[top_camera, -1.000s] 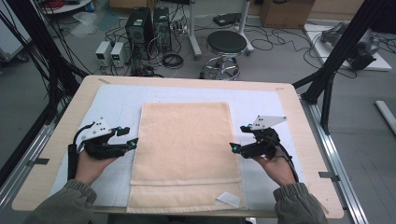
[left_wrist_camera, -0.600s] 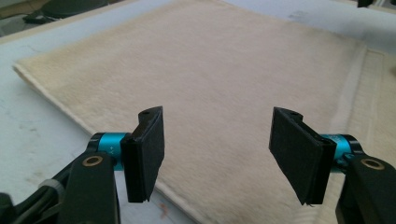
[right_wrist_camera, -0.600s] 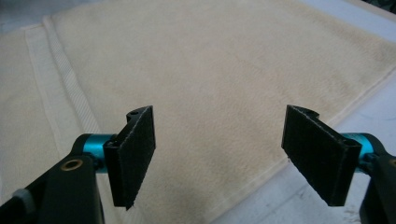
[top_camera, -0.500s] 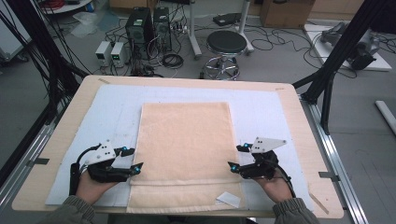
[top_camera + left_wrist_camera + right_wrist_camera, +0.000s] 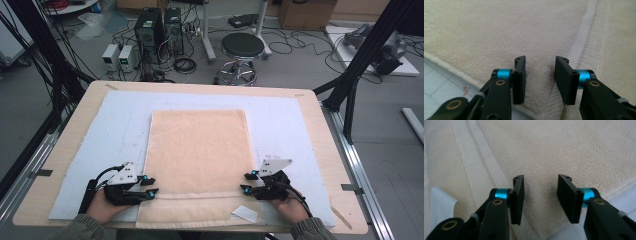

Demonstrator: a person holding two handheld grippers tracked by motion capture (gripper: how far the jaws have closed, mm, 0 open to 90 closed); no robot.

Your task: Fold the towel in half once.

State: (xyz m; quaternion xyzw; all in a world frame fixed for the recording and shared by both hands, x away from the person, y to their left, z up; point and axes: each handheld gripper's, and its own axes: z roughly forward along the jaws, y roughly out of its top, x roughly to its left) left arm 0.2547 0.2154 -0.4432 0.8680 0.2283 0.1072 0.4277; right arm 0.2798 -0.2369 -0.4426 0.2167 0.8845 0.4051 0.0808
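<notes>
towel (image 5: pixel 198 160) flat | left tongs (image 5: pixel 150 186), right tongs (image 5: pixel 246 182) gaping at near side edges

Cream towel (image 5: pixel 199 150), ribbed woven band (image 5: pixel 580 42)

No writing, label, brand, number or sign can be read anywhere.

The right gripper (image 5: pixel 540 197) hangs over the cream towel (image 5: pixel 579 147), jaws parted with nothing between them. A ribbed band (image 5: pixel 482 152) runs past the left jaw, and a white tag (image 5: pixel 440 202) lies beside it.
</notes>
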